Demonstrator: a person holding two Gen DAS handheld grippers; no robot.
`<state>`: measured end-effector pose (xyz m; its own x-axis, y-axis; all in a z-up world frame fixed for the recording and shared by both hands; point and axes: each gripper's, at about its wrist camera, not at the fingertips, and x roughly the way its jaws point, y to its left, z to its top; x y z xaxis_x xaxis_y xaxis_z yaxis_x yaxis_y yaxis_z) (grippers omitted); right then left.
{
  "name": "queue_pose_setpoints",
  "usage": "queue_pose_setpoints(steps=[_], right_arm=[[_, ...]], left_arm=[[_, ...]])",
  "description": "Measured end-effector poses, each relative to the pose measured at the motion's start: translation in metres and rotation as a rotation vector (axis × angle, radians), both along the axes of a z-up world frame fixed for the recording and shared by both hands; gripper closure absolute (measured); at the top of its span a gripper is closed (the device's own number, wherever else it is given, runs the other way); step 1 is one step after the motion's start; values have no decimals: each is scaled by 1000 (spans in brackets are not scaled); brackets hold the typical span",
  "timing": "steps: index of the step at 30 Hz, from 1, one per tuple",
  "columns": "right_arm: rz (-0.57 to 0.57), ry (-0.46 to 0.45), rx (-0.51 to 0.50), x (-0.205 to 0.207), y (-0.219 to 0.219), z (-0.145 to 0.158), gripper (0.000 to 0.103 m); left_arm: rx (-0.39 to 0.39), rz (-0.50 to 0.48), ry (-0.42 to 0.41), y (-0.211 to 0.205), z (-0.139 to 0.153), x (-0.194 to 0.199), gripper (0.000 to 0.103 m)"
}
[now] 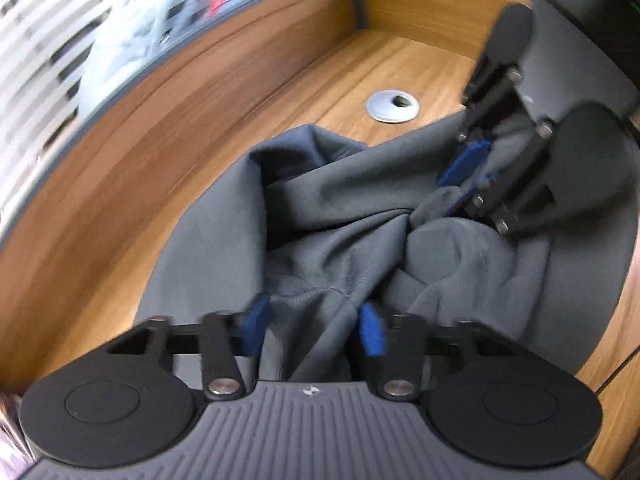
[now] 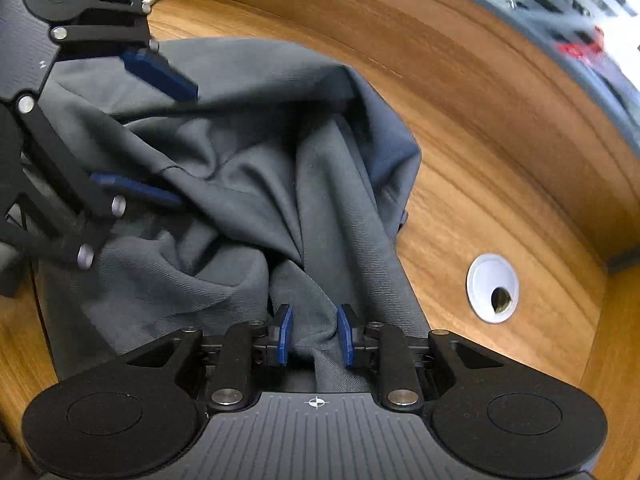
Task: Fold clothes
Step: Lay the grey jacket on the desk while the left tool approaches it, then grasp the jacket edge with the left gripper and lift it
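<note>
Cloth point(image 2: 240, 168) between both grippers' fingers point(image 2: 285, 334)

The crumpled grey garment point(image 2: 248, 184) is showing as matt woven cloth with a fine twill rib. The brown wooden table point(image 2: 480, 184) is looking smooth and grained, carrying a round, dull silvery cable grommet point(image 2: 482, 280), seemingly metal.
</note>
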<state>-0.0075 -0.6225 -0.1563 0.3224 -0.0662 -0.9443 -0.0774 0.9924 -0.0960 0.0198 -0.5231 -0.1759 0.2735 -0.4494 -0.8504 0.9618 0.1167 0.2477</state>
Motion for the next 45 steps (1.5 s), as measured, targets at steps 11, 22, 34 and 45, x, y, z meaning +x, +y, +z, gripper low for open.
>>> queue_pose_setpoints(steps=[11, 22, 34, 45], right_arm=[[-128, -103, 131, -11, -21, 38, 100], [-228, -485, 63, -25, -50, 170, 100], [-300, -465, 47, -69, -54, 176, 100], [-388, -249, 100, -102, -14, 75, 99]], left_arm=[[-96, 18, -73, 1, 23, 6, 99], [-432, 355, -8, 41, 176, 81, 100], [-321, 559, 160, 133, 129, 69, 100], [-262, 559, 154, 155, 80, 35, 83]])
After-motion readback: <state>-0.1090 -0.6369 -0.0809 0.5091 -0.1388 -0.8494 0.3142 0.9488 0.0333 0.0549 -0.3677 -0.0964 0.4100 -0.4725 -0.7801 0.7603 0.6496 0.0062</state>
